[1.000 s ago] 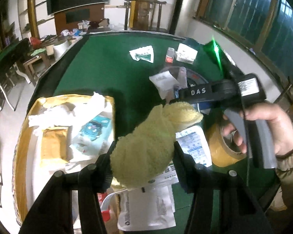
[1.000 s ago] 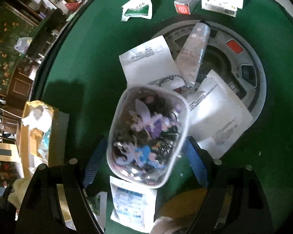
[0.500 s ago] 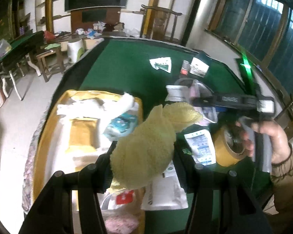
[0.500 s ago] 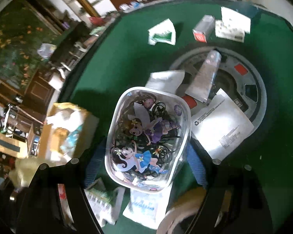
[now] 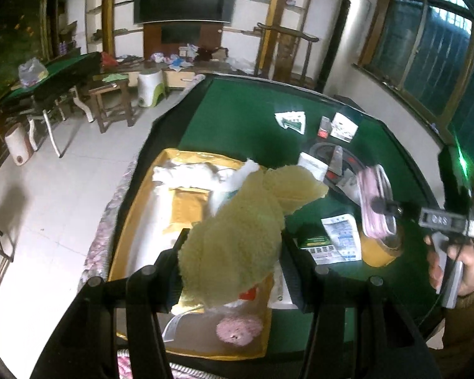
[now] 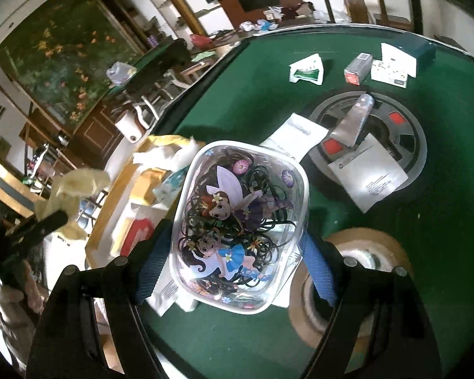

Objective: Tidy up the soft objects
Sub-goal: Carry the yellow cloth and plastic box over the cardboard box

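Note:
My left gripper [image 5: 233,249] is shut on a fluffy yellow cloth [image 5: 237,237] and holds it up over the yellow tray [image 5: 136,221] at the table's left edge. My right gripper [image 6: 237,249] is shut on a clear pouch with cartoon fairies [image 6: 237,224], full of dark hair ties, and holds it above the green table [image 6: 442,221]. The pouch also shows in the left wrist view [image 5: 376,205], to the right of the cloth. The yellow cloth shows at the left in the right wrist view [image 6: 75,186].
The tray holds white cloths [image 5: 186,173], a padded envelope [image 5: 186,208] and a pink fluffy item [image 5: 237,331]. On the table lie a tape roll [image 6: 357,284], paper packets [image 5: 341,240], a round grey panel [image 6: 379,132], a tube [image 6: 354,120] and small boxes [image 6: 357,69].
Both grippers have risen and pulled back from the table. The cloth now hangs over the tray. The pouch has moved left, towards the tray.

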Action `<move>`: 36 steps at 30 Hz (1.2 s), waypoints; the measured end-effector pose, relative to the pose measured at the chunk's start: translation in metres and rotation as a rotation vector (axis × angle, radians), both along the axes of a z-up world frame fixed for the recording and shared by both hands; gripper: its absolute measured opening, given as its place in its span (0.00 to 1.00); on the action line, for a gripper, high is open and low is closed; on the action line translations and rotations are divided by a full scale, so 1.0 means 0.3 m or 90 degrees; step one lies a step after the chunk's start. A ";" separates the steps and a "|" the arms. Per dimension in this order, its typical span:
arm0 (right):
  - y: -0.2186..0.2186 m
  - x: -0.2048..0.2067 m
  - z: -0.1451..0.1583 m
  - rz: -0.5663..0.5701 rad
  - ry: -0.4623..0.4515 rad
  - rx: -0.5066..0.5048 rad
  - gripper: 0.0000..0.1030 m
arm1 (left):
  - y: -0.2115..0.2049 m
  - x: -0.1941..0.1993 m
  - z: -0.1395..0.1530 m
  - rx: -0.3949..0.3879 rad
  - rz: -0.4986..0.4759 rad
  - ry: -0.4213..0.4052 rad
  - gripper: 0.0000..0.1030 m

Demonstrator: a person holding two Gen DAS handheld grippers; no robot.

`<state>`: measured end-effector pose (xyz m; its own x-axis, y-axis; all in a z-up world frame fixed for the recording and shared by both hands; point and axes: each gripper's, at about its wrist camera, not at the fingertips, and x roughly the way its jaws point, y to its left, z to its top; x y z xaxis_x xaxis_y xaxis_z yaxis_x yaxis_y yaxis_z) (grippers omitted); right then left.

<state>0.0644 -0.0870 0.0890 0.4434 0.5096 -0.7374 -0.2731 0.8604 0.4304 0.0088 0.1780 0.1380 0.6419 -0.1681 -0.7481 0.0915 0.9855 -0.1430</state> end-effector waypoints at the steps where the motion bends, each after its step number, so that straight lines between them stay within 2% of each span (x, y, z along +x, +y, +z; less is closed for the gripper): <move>1: 0.006 -0.010 0.004 0.004 -0.003 -0.001 0.78 | 0.012 -0.002 0.001 -0.001 0.007 0.001 0.52; 6: 0.026 -0.030 0.004 0.015 -0.008 -0.006 0.78 | 0.085 0.005 -0.041 -0.014 0.049 0.016 0.52; 10: 0.045 -0.038 -0.004 0.023 -0.007 -0.015 0.78 | 0.159 0.031 -0.127 -0.066 0.085 0.054 0.52; 17: 0.083 -0.037 -0.016 0.034 -0.005 -0.024 0.78 | 0.257 0.044 -0.258 -0.089 0.156 0.104 0.52; 23: 0.136 -0.011 -0.032 0.048 0.001 -0.039 0.78 | 0.288 0.040 -0.341 -0.028 0.192 0.130 0.52; 30: 0.248 0.026 -0.045 0.081 0.004 -0.058 0.78 | 0.212 0.034 -0.388 0.071 0.146 0.147 0.52; 36: 0.414 0.077 -0.006 0.137 -0.005 -0.041 0.78 | 0.197 0.016 -0.393 0.074 0.107 0.156 0.52</move>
